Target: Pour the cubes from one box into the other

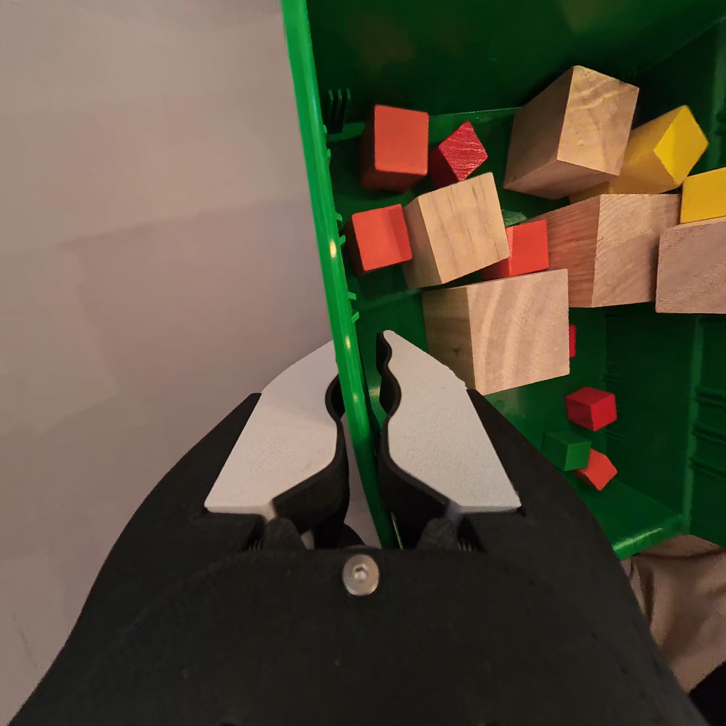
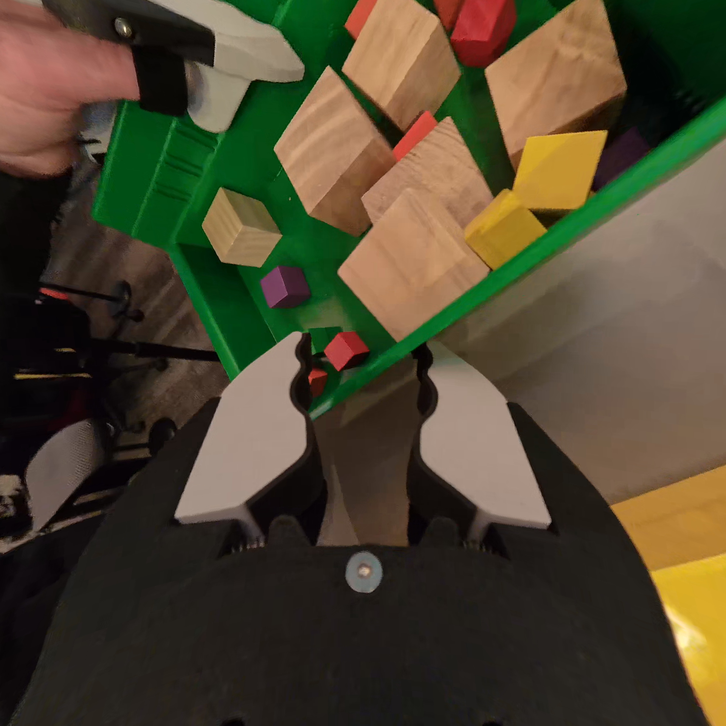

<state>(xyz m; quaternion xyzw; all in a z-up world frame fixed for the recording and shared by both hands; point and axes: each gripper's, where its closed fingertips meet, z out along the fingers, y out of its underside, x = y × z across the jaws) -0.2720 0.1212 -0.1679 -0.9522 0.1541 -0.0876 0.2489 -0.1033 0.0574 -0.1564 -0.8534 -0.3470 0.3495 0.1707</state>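
Note:
A green box (image 1: 393, 39) is held up and tipped, with its open side toward both cameras. Inside lie several cubes: big wooden ones (image 1: 510, 334), orange-red ones (image 1: 396, 141), yellow ones (image 1: 668, 149) and small red and green ones. My left gripper (image 1: 359, 353) is shut on the box's side wall. My right gripper (image 2: 359, 345) straddles the opposite rim of the green box (image 2: 157, 157), with both fingers touching it. Wooden cubes (image 2: 412, 267), yellow cubes (image 2: 503, 228) and a purple cube (image 2: 285, 286) crowd toward that rim. A yellow box (image 2: 691, 609) shows at the lower right.
In the right wrist view the left gripper (image 2: 235, 59) and a person's hand (image 2: 51, 86) are at the top left on the box's far wall. Dark stands and a wood-look floor (image 2: 118, 267) lie to the left. A pale grey surface (image 1: 137, 196) fills the left wrist view's left side.

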